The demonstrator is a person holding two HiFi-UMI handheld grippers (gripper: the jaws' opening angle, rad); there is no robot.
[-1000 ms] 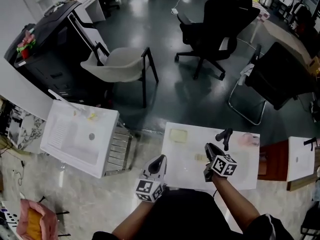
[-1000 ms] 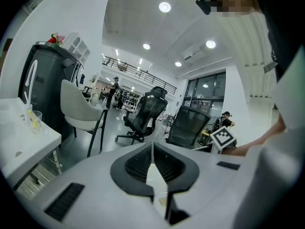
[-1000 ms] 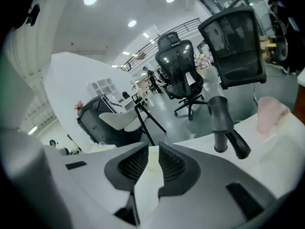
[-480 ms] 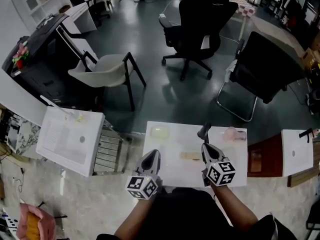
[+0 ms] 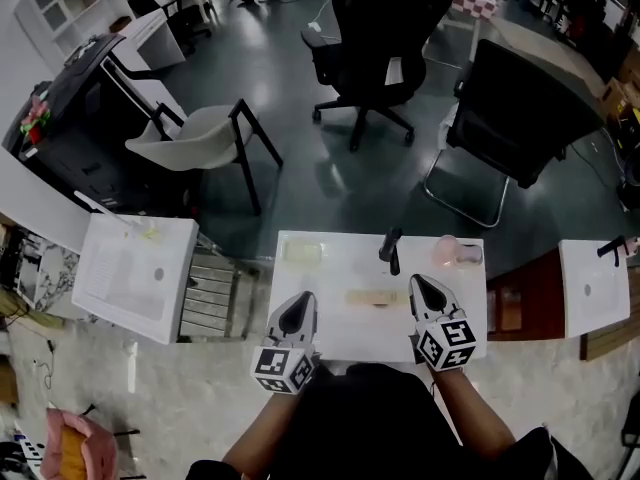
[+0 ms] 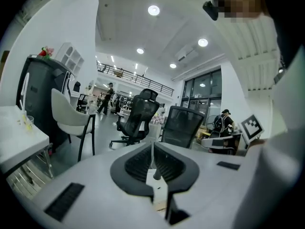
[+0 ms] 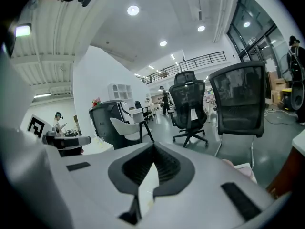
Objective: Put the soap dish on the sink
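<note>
A flat tan oblong soap dish [image 5: 375, 297] lies on the white sink top [image 5: 330, 328], in front of the black faucet [image 5: 390, 248]. My right gripper [image 5: 428, 293] hovers at the near edge, just right of the dish and apart from it, jaws shut with nothing between them [image 7: 153, 147]. Over the near left corner sits my left gripper [image 5: 297, 313], shut and empty too [image 6: 152, 147]. Both point level across the room, so neither gripper view shows the dish.
A pale yellow-green rectangular piece [image 5: 302, 252] lies at the sink top's back left and a pink object [image 5: 452, 251] at its back right. Another white sink [image 5: 135, 273] stands to the left, a third [image 5: 590, 298] to the right. Office chairs [image 5: 375, 38] stand beyond.
My right gripper has drawn back from the tan dish toward the near edge and closed its jaws. The left gripper has also pulled back. The dish stays on the sink top.
</note>
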